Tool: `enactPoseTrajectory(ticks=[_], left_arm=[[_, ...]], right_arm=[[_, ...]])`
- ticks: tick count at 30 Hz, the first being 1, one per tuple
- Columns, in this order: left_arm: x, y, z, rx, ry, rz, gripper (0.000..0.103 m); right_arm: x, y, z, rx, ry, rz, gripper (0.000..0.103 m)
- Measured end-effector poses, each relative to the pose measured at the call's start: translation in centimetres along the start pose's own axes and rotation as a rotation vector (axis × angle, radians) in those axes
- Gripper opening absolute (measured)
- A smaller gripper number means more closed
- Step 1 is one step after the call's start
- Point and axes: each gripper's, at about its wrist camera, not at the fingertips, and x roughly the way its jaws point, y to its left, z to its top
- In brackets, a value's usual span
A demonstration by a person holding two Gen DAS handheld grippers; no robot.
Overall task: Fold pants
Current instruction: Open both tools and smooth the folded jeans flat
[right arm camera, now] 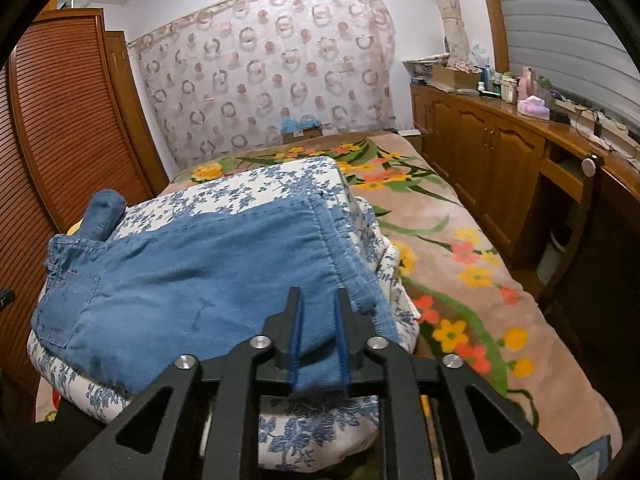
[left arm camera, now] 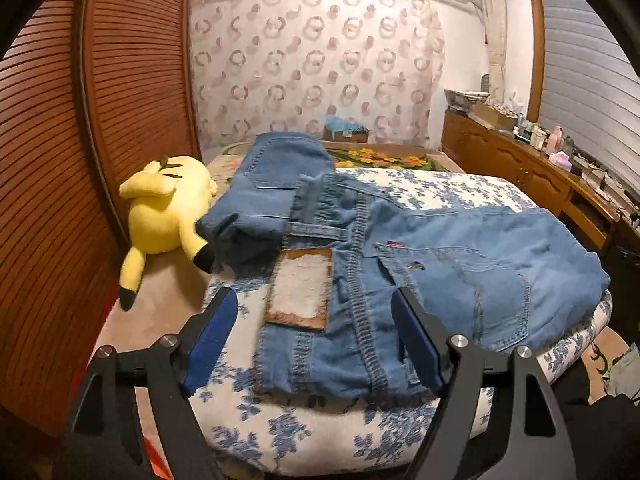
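Note:
Light blue jeans [left arm camera: 460,276] lie across a folded blue-and-white floral quilt [left arm camera: 304,436] on the bed, waistband and brown patch [left arm camera: 300,290] toward my left gripper. My left gripper [left arm camera: 316,300] is open, its blue pads either side of the waistband, just above it. In the right wrist view the jeans [right arm camera: 192,280] spread leftward. My right gripper [right arm camera: 318,300] has its jaws close together around the near leg edge of the jeans, with cloth between the pads.
A second folded pair of jeans [left arm camera: 272,184] lies behind the first. A yellow plush toy [left arm camera: 164,208] lies at the left beside a wooden louvred wardrobe [left arm camera: 60,160]. A flowered blanket [right arm camera: 460,280] covers the bed. A wooden cabinet [right arm camera: 500,152] with clutter runs along the right.

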Motion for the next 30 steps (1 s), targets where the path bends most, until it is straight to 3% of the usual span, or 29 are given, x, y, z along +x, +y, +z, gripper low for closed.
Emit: enactPoseTrajectory(ticks=[2, 4, 18, 30], left_arm=[[0.7, -0.7, 0.0, 0.010, 0.006, -0.009, 0.080], [1.0, -1.5, 0.1, 0.017, 0.003, -0.013, 0.080], [4.8, -6.6, -0.9, 0.041, 0.062, -0.137, 0.080], [5.1, -7.9, -1.4, 0.074, 0.078, -0.153, 0.080]], right_arm=[[0.3, 0.3, -0.3, -0.007, 0.007, -0.001, 0.037], [0.7, 0.5, -0.5, -0.012, 0.014, 0.005, 0.040], [2.5, -0.8, -0.7, 0.041, 0.086, -0.045, 0.042], [4.2, -0.4, 0.1, 0.038, 0.087, -0.047, 0.042]])
